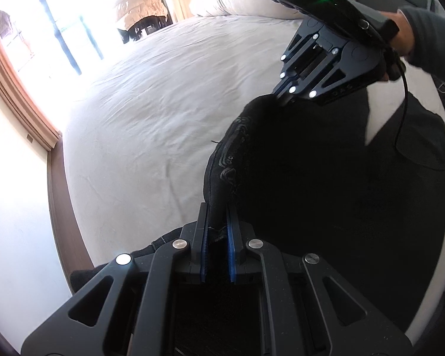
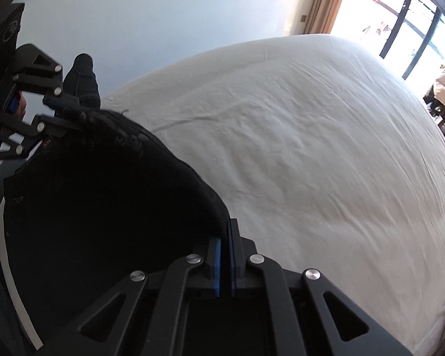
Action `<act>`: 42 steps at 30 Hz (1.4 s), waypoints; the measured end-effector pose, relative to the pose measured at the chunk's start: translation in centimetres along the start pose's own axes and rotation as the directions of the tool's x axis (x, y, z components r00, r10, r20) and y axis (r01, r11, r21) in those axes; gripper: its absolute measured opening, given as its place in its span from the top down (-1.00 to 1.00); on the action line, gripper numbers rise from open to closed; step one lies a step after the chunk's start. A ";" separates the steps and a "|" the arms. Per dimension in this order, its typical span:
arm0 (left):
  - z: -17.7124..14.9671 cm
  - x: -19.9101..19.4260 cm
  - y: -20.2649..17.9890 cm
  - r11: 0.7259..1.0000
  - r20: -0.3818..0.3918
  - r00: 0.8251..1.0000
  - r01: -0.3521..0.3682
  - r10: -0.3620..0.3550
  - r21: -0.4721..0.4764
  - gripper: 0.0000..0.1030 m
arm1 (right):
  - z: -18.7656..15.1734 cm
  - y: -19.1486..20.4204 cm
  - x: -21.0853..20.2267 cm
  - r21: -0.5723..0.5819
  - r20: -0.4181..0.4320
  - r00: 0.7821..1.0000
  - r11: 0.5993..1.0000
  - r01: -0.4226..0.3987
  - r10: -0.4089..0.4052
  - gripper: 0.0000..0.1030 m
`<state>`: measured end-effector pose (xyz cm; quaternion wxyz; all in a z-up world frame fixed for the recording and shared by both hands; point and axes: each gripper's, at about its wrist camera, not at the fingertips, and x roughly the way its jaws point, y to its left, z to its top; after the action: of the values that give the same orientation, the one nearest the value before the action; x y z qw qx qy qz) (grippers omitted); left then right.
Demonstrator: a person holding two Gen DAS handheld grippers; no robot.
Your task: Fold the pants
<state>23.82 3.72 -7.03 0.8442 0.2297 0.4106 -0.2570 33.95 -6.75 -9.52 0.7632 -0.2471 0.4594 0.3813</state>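
- Gripping black pants [image 1: 296,178] at two points along the waistband [image 1: 228,154], both grippers clamped on fabric.
- Left gripper [image 1: 218,222] is pinching the waistband edge between its blue pads [image 1: 230,255]; in the left wrist view the band is running from 6 o'clock up toward 1 o'clock.
- Right gripper [image 1: 284,99] is clamping the far end of that same band at 1 o'clock; the person's hand [image 1: 400,38] is holding its handle.
- In the right wrist view the right gripper [image 2: 224,231] is biting the band's near end, and the band is arching away to the left gripper [image 2: 71,115] at 10 o'clock.
- Pants body is hanging below the band, partly lying on the bed sheet [image 1: 148,112]; a white side stripe [image 2: 7,267] is showing at 8 o'clock.
- Long axis of the band is lying straight between the grippers, sagging a bit, not taut.
- Open bed is lying at 10–12 o'clock of the left gripper, 12–3 o'clock of the right.
- Judgement: either arm is equally placed; the next move likely needs both travelling together to lay or fold the pants onto the sheet.
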 end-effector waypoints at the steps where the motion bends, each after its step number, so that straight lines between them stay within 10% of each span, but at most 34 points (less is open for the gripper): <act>1: -0.3 -0.4 -0.4 1.000 0.001 1.000 0.003 -0.003 -0.004 0.84 | -0.1 0.5 -0.2 0.016 0.014 1.000 1.000 0.003 -0.004 0.91; 15: -5.8 -6.5 -6.0 0.997 0.010 0.999 0.038 -0.037 -0.063 0.84 | -3.8 10.0 -3.4 0.104 0.125 0.992 0.994 -0.033 0.020 0.91; 29: -11.1 -7.3 -14.9 0.994 -0.064 0.996 0.070 -0.064 0.089 0.84 | -13.2 16.8 -6.1 0.151 0.117 0.992 0.988 0.027 -0.045 0.91; 42: -14.3 -7.2 -17.3 0.980 -0.104 0.994 0.050 -0.030 0.191 0.84 | -16.7 25.6 -4.1 0.042 0.056 0.964 0.965 0.258 -0.260 0.91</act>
<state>1.02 0.85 -12.16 0.7909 0.3148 0.4302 -0.3006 3.53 -5.31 -14.13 0.8243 -0.2803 0.4061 0.2775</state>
